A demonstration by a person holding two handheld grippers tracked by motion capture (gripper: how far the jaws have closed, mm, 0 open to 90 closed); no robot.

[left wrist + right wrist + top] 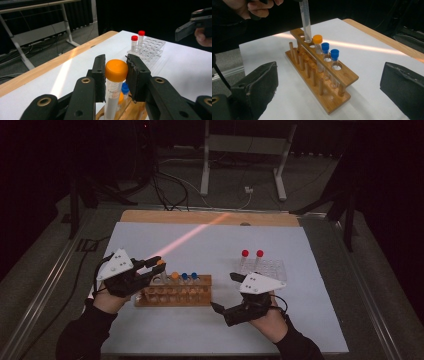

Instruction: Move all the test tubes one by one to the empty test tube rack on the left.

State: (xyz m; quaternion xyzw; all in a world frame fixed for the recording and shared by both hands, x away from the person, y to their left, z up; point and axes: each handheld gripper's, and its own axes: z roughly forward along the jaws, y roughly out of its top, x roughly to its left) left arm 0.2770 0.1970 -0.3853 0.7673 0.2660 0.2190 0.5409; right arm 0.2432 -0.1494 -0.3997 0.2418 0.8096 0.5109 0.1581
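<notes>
My left gripper [116,65] is shut on an orange-capped clear tube [116,70], gripping it just under the cap. It holds the tube upright over the left end of a wooden tube rack [172,295]. In the right gripper view the tube [305,20] has its lower tip at the rack's end hole. One orange-capped tube [318,42] and two blue-capped tubes [334,58] stand in the rack [342,75]. My right gripper [225,292] stands open and empty to the right of the rack, jaws wide apart.
A clear plastic rack [267,269] with two red-capped tubes [245,254] stands at the back right of the white mat [200,245]. A wooden strip [200,216] runs along the mat's far edge. A band of light crosses the mat diagonally.
</notes>
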